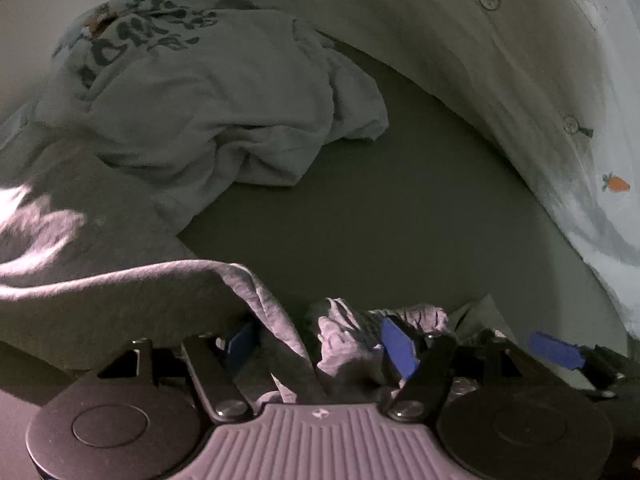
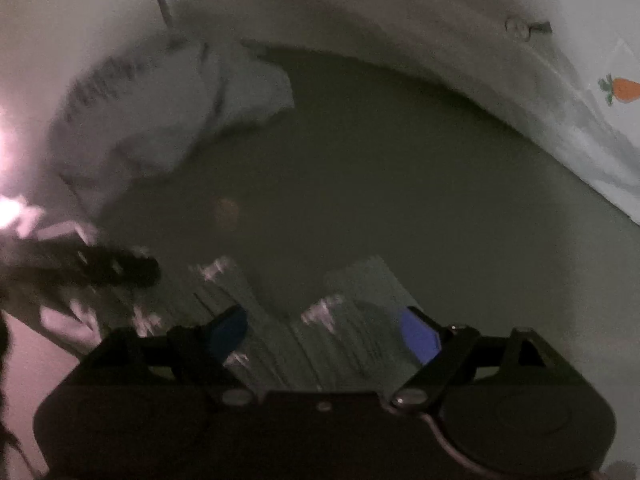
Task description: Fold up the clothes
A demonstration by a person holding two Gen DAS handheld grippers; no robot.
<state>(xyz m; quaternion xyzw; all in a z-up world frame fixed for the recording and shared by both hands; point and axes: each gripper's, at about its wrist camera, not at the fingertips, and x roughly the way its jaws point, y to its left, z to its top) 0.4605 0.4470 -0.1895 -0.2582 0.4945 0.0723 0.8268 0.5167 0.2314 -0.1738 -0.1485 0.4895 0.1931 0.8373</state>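
With my left gripper and right gripper both spread wide, the grey garment lying slack between their pads on the dark sheet, I should smooth its edges flat before making the next fold.

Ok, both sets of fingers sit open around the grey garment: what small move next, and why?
Probably ease both grippers back and up, clear of the grey garment. The left gripper and right gripper stand open, but cloth drapes over a left finger, so a slow withdrawal should avoid dragging it.
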